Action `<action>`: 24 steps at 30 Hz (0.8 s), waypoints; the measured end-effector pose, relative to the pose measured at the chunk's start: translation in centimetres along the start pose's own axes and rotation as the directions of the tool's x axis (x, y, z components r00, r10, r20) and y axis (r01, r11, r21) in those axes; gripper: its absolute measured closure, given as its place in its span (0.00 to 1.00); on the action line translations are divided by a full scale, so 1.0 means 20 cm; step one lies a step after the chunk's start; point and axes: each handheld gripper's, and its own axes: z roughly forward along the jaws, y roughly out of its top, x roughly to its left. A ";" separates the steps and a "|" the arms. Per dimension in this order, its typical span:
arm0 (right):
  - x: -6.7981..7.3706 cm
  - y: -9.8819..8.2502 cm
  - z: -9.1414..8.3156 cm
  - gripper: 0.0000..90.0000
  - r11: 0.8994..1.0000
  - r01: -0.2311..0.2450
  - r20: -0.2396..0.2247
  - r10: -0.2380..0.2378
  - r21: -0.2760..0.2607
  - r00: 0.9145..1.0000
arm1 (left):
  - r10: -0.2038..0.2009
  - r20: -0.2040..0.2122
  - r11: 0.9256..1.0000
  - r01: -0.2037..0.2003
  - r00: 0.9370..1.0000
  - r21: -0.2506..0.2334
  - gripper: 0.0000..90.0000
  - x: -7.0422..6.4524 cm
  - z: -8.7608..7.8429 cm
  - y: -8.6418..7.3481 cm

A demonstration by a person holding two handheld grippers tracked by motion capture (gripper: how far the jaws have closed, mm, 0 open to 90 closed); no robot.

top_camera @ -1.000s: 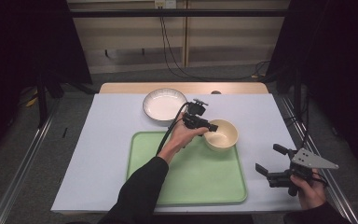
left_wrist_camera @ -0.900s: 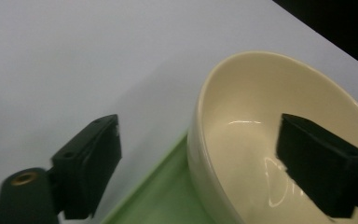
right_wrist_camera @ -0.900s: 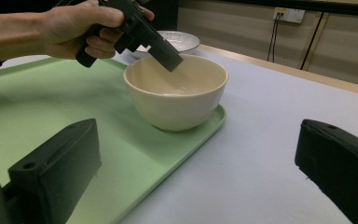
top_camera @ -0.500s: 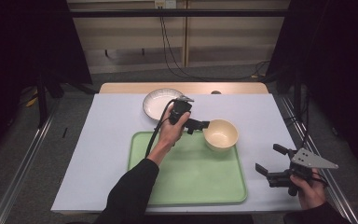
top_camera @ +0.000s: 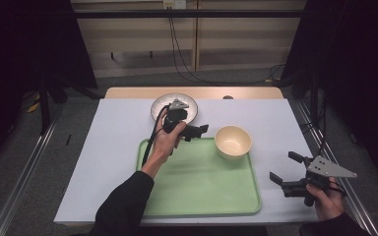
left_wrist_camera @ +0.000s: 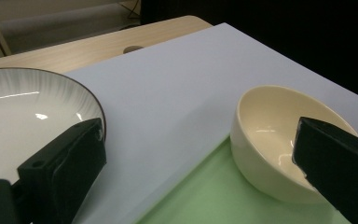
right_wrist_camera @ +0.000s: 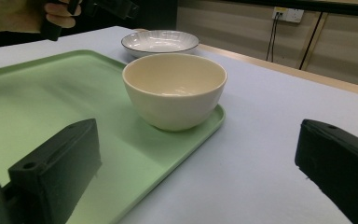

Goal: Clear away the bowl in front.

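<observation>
Left tool (top_camera: 197, 132): jaws spread wide, having just been opening, nothing between them; held above the tray's far edge, pointed toward the bowl.

Bowl (top_camera: 233, 141): cream, empty, upright, set on the far right corner of the tray, released. It is seen from the left tool's camera just beyond the right-hand jaw (left_wrist_camera: 279, 140), apart from both jaws. No long axis; round rim.

Tray (top_camera: 202, 191): green, flat on the tabletop, bare apart from the bowl.

Plate (top_camera: 163, 104): white, dark-rimmed, off the tray, on the far side of the left tool and just beside it. If the plate is to be taken next, the left tool is judged far the nearer and would have to be swung away from the bowl toward the plate's rim.

Right tool (top_camera: 291, 172): jaws wide apart, empty; held at the tabletop's near right edge, well apart from bowl and plate.

Tabletop (top_camera: 103, 147): white sheet over wood.
</observation>
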 end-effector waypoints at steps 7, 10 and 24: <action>0.00 0.00 0.00 0.00 1.000 0.003 0.003 -0.003 -0.003 1.000 | -0.030 -0.064 0.999 0.029 0.997 -0.014 0.02 0.05 -0.11 -0.02; 0.00 0.00 0.00 0.00 1.000 -0.003 0.002 0.003 0.000 1.000 | -0.027 -0.072 0.999 0.025 0.997 -0.022 0.03 0.06 -0.16 -0.03; 0.00 0.00 0.00 0.00 1.000 -0.003 0.005 0.003 0.000 1.000 | -0.011 -0.167 0.998 0.000 0.986 -0.063 0.02 0.11 -0.38 -0.11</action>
